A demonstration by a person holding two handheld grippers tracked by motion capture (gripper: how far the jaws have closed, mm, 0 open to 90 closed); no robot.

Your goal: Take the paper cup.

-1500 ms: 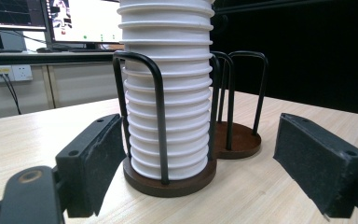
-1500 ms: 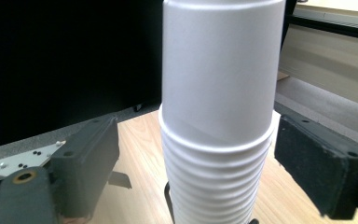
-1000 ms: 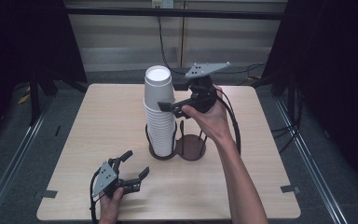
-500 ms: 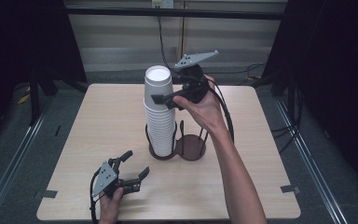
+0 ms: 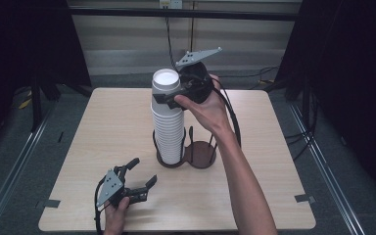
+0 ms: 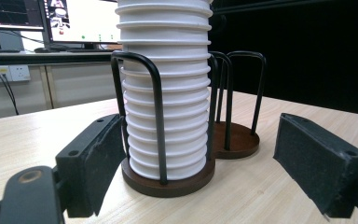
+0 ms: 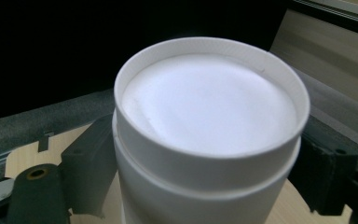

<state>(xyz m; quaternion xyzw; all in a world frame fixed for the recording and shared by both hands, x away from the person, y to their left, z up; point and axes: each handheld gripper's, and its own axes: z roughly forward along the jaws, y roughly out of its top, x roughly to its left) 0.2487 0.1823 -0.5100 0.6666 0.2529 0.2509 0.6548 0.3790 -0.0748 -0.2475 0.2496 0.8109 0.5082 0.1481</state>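
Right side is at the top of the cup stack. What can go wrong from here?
1. The right hand-held gripper flanks the top cup, which sits tightly nested. The cup below may come up with it.
2. The cup stack rises well above the wire uprights of the holder. A sideways pull could lean or topple the upper part.
3. The cup looks like thin paper, so a hard squeeze may dent it.
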